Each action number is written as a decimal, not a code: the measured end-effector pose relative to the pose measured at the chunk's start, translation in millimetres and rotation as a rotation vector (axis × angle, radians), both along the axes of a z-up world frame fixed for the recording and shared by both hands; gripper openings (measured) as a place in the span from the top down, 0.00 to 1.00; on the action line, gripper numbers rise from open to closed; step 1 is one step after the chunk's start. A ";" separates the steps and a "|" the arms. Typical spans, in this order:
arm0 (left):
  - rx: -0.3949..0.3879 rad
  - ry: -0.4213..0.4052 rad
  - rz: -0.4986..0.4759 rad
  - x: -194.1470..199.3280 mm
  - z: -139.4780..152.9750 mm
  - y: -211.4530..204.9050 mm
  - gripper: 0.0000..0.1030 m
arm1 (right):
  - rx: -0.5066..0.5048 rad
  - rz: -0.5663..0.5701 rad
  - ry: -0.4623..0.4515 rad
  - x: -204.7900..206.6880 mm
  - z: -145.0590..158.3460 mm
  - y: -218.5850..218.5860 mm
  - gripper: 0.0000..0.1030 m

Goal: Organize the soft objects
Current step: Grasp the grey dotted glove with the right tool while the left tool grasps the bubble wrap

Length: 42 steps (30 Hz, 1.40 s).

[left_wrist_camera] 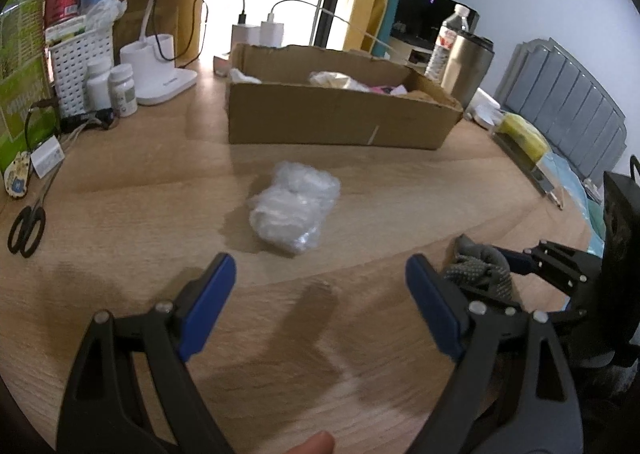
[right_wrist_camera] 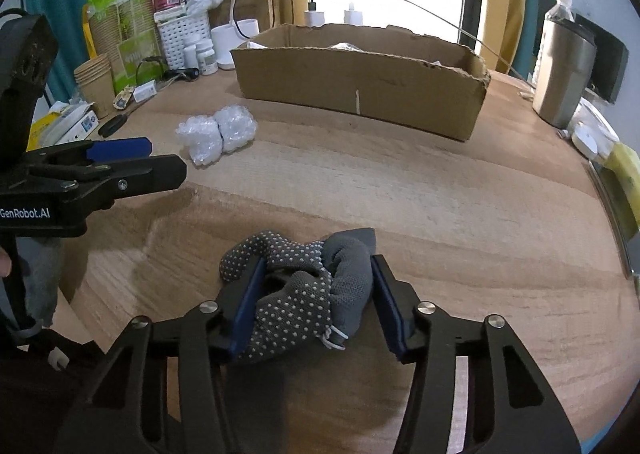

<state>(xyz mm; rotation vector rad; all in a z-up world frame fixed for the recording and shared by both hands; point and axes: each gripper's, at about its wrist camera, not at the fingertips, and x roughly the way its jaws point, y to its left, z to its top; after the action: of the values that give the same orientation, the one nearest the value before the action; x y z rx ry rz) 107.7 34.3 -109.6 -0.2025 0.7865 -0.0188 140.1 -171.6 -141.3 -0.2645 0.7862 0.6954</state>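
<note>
- Cardboard box point(right_wrist_camera: 360, 77), upper centre, already holds some soft items
- Right gripper point(right_wrist_camera: 316, 302) clamped on grey dotted glove point(right_wrist_camera: 296, 294); unboxed
- Left gripper point(left_wrist_camera: 320, 294) spread apart, empty; bubble wrap bundle point(left_wrist_camera: 294, 209) waits mid-frame

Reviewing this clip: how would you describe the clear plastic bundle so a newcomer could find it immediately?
Start at the long cardboard box across the far side of the wooden table. On the bare wood just in front of it, toward the cluttered left side, lies the bubble wrap bundle, ahead of the open left gripper. It is the only see-through, crinkly lump, unlike the grey dotted glove in the right gripper.
</note>
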 end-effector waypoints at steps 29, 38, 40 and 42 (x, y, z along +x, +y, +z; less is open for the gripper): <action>0.044 0.072 0.025 68.3 -7.0 18.0 0.14 | 0.041 0.028 0.020 74.1 12.4 25.2 0.47; 0.071 0.110 0.012 83.2 -13.8 15.3 0.16 | 0.059 0.031 0.027 88.1 13.5 25.4 0.47; 0.075 0.111 0.010 83.7 -14.3 14.1 0.27 | 0.061 0.030 0.028 90.0 13.6 25.4 0.47; 0.084 0.121 0.004 85.3 -15.5 12.1 0.34 | 0.065 0.030 0.027 91.5 13.9 24.8 0.47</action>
<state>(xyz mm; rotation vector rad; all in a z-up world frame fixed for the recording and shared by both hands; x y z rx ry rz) 193.0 46.5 -125.1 -0.1261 0.9052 0.0305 231.6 -146.9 -127.4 -0.2089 0.7857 0.7530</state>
